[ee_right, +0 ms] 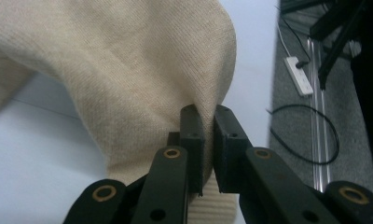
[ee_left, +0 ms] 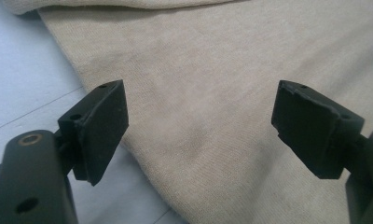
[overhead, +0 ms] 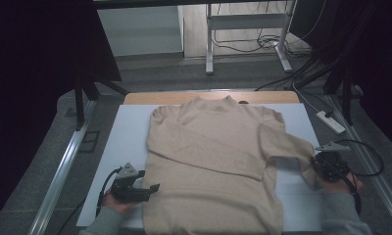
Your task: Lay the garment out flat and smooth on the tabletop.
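While the right gripper (ee_right: pixel 208 140) pinches the cuff of the beige sweater's (overhead: pixel 213 161) sleeve (overhead: pixel 287 147), the left gripper (ee_left: pixel 198 130) gapes wide and empty over its hem. Beneath both lies a white sheet (overhead: pixel 128 132) on the table (overhead: pixel 150 97); grey floor (overhead: pixel 159 73) beyond.

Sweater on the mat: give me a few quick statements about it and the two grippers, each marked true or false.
1. The right gripper is shut on the sleeve of the sweater. True.
2. The left gripper is clamped on the sweater's hem. False: its jaws stand wide open over the fabric, holding nothing.
3. The sweater is dark blue. False: it is beige.
4. The sweater lies on a white mat. True.
5. The other sleeve lies folded across the sweater's body. True.
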Tool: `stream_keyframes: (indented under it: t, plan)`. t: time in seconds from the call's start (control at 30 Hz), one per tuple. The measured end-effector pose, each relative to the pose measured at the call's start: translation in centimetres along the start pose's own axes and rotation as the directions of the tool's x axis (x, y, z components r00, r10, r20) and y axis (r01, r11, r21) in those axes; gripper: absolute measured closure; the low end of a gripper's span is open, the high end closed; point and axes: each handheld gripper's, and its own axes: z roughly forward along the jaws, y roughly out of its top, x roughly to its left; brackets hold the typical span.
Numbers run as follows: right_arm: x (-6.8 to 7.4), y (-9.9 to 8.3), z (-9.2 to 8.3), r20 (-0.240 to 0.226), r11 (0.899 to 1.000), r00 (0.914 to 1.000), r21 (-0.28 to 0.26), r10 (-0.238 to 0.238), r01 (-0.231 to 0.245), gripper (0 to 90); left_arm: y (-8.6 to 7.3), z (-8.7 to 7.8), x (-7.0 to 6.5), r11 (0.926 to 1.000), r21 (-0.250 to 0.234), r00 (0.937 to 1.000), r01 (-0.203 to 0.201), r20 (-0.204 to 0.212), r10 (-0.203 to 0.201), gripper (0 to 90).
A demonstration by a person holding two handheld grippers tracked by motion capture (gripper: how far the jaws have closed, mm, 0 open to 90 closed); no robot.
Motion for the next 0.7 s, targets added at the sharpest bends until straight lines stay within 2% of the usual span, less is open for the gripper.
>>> stream_keyframes:
  t: [0.2, 0.37, 0.53, 0.7]
  plan:
    - [-1.7, -0.9, -0.5, 0.019, 0.999, 0.9987, -0.003, 0.047, -0.047, 82.8, 0.0, 0.0, 0.0, 1.0, -0.001, 1.0, -0.001, 0.001, 0.001, 18.4]
    - [-3.5, -1.8, -1.1, 0.084, 0.997, 0.9932, 0.006, 0.081, -0.082, 82.9, 0.0, 0.0, 0.0, 1.0, 0.001, 1.0, -0.003, 0.001, 0.003, 18.4]
    - [-6.0, -3.8, -1.6, 0.165, 0.989, 0.9761, 0.024, 0.141, -0.147, 82.9, 0.0, 0.0, 0.0, 1.0, 0.0, 1.0, -0.002, 0.001, 0.002, 18.4]
    - [-8.1, -6.6, -1.8, 0.239, 0.973, 0.9511, 0.074, 0.196, -0.219, 82.9, 0.0, 0.0, 0.0, 1.0, -0.001, 1.0, -0.001, 0.001, 0.001, 18.4]
